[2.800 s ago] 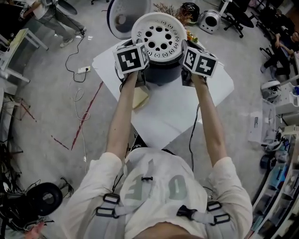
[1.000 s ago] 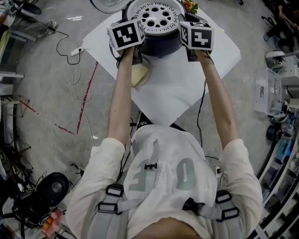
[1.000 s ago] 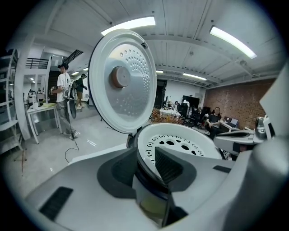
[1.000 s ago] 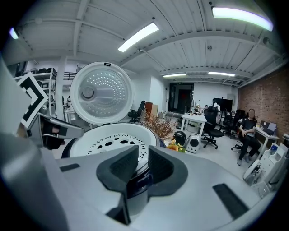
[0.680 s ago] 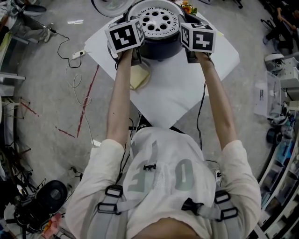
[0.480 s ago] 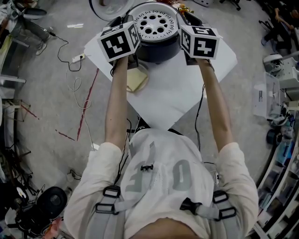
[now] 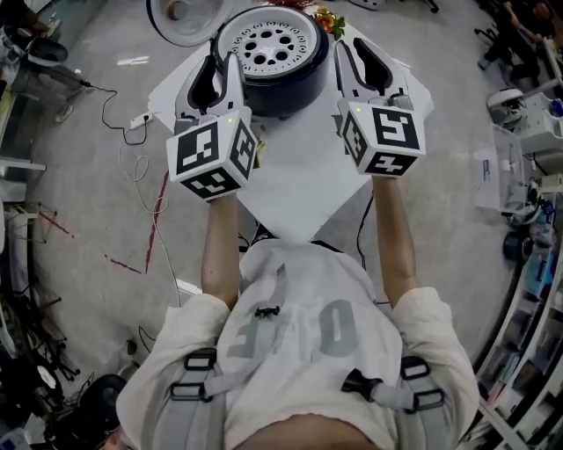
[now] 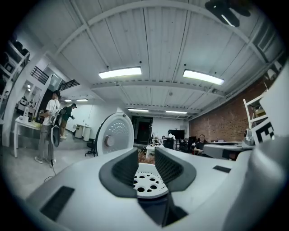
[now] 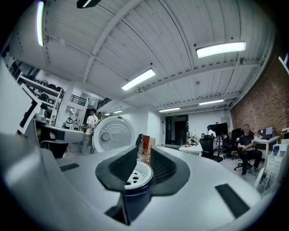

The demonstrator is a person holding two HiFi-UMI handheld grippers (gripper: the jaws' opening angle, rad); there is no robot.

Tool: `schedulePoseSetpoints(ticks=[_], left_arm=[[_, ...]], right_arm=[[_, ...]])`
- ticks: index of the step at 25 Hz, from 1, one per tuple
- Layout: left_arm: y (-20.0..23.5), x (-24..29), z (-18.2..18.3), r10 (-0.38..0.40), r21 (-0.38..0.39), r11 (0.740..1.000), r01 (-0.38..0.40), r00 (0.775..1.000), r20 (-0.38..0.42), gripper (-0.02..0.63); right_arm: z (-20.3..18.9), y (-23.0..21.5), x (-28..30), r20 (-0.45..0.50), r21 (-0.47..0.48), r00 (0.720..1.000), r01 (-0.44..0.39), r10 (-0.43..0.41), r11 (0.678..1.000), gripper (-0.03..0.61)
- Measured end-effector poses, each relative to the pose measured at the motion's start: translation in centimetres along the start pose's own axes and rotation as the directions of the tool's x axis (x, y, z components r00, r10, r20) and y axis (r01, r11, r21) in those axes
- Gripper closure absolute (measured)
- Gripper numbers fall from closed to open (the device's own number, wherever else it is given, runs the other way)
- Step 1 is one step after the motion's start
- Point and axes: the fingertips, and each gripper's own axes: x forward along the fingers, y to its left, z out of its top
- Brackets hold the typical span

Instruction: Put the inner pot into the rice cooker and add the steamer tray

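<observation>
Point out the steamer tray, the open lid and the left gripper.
steamer tray [image 7: 264, 44], head view, perforated top.
open lid [image 8: 118, 131], left gripper view, inner face.
left gripper [image 8: 145, 158], left gripper view, between its fingers.

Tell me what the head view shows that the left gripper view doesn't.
Only the head view: the white table, the person's arms, a red floor line. Only the left gripper view: ceiling lights, a brick wall, people standing at the left. Both: the steamer tray seated in the rice cooker, and its open lid.
</observation>
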Motion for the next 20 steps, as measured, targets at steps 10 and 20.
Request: schedulePoseSetpoints(ticks=[10,20], left_arm=[[-2.4,-4.5,-5.1,-0.039,0.064,0.997,0.041,0.999,-0.025,0.548],[-1.9,-5.4,-7.8,-0.013,0.077,0.997,0.018,0.997,-0.072,0.591]], right_arm=[[-7.1,0.9,-5.6,-0.119,0.034,0.993,0.034,-0.029,0.999,0.557],[-10.3,1.7,-7.7,-0.18,0.07,0.983,0.037,-0.024,0.997,0.569]])
